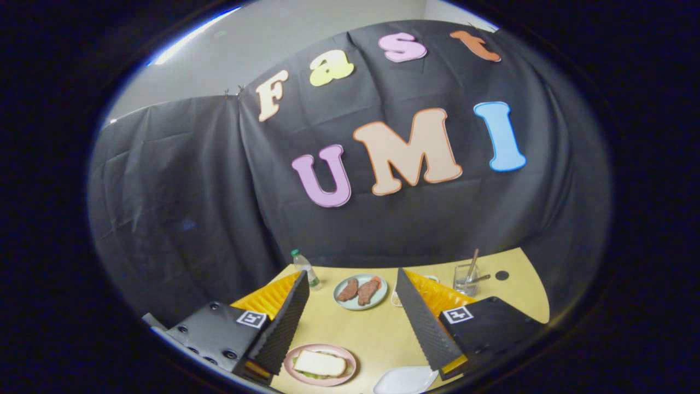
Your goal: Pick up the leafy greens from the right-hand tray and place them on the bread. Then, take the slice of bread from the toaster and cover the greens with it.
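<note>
Far left, a water bottle stands by my left finger. Near, just inside that finger, the pink plate carries the sandwich: bread slice already over the leafy greens, long axis left-right. My gripper hangs above, spread wide, holding nothing. Farther, a plate of meat; right, a glass.

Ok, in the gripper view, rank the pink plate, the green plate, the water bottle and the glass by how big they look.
1. Pink plate, between the open jaws, though it lies nearest the camera.
2. Green plate, beyond it.
3. Glass and water bottle: too alike to rank.
</note>
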The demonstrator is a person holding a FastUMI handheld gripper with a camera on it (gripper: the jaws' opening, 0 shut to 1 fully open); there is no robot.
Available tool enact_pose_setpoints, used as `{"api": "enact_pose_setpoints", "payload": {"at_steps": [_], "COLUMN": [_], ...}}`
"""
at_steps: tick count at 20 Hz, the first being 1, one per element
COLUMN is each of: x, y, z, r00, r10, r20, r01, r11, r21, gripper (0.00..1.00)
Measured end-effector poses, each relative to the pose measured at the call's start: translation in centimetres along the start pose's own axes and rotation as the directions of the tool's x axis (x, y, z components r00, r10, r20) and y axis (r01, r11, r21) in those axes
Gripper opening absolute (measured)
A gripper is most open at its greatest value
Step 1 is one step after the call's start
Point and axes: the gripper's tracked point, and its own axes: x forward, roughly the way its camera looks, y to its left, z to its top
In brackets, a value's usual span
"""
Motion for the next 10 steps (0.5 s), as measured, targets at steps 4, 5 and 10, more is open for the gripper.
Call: {"api": "enact_pose_setpoints", "payload": {"at_steps": [4,5,10], "x": [-2.1,-2.6,-5.8], "y": [-1.7,-2.6,-3.7], "z": [2.2,2.6,2.1], "r00": [0.995,0.992,0.977], "r10": [-0.06,-0.09,-0.17], "r20": [0.074,0.092,0.132], "r01": [0.06,0.093,0.18], "r11": [0.998,0.995,0.981], "r21": [-0.002,-0.021,-0.068], "gripper": [1.0,1.0,1.0]}}
